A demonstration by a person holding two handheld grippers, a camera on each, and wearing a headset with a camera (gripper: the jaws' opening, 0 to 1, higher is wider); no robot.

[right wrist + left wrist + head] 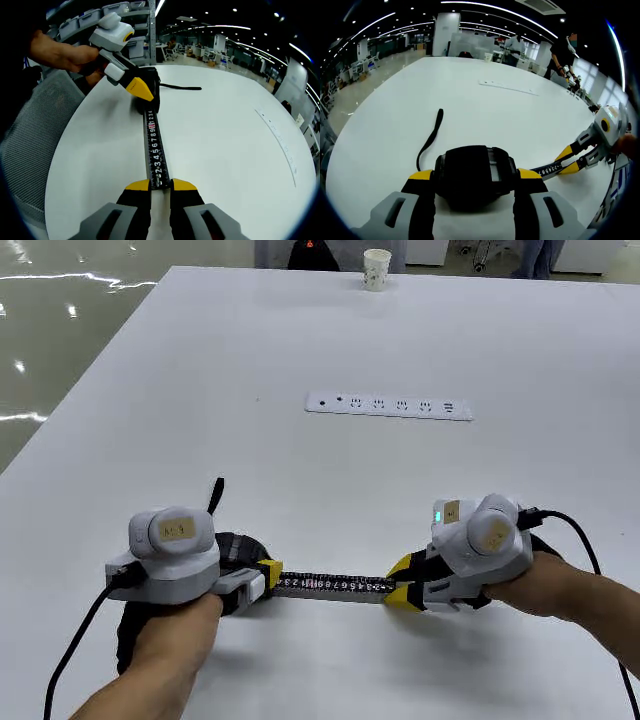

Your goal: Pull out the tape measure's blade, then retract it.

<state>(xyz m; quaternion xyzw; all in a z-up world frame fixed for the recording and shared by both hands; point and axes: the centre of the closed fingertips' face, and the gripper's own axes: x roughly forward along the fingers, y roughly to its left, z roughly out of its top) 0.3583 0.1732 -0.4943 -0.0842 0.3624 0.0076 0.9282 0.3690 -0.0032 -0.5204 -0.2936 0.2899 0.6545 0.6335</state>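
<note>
Blade [335, 584] lay partly drawn from the case [475, 175], flat on the table [300, 480] in front of the person. The left gripper [262, 578] was clamped on the case, and the right gripper [160, 186] was pinched on the blade's tip. The pull-out looked part done. It would go best with the case pinned firm and the tip drawn straight and level, so the blade neither kinked nor slipped free.
</note>
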